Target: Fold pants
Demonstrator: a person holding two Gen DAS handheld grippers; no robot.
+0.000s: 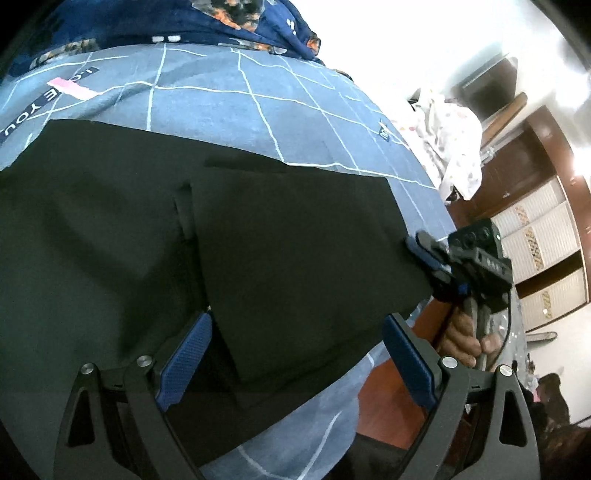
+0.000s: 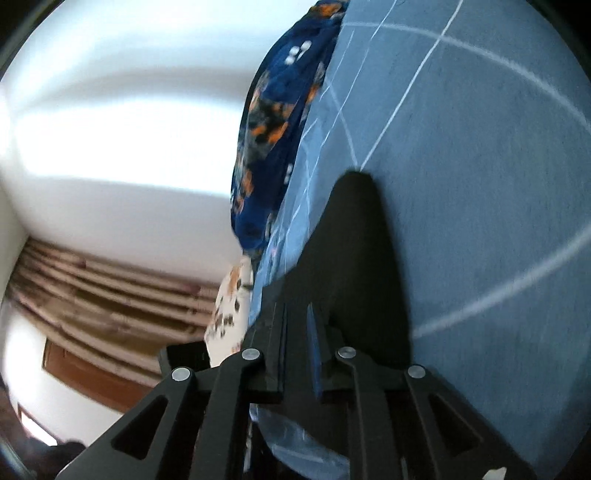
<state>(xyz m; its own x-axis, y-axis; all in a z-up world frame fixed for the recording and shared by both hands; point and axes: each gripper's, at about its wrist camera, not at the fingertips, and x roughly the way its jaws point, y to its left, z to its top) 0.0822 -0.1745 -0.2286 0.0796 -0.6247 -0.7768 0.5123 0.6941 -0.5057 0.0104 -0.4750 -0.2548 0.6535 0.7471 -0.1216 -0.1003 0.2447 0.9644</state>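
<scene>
Black pants (image 1: 155,236) lie on a blue grid-patterned bed sheet (image 1: 229,110), with one part folded over the rest (image 1: 303,258). My left gripper (image 1: 295,347) is open just above the near edge of the folded part, its blue pads (image 1: 184,362) spread wide on either side. My right gripper (image 1: 424,251) shows at the right edge of the pants in the left wrist view, pinching the fabric. In the right wrist view my right gripper (image 2: 297,325) is shut on the black pants (image 2: 354,266), which stretch away over the sheet (image 2: 480,184).
A dark blue floral quilt (image 1: 229,18) is bunched at the far side of the bed, also in the right wrist view (image 2: 273,122). A white spotted garment (image 1: 450,147) hangs beyond the bed's right edge. Wooden cabinets (image 1: 535,240) and red-brown floor (image 1: 391,398) lie to the right.
</scene>
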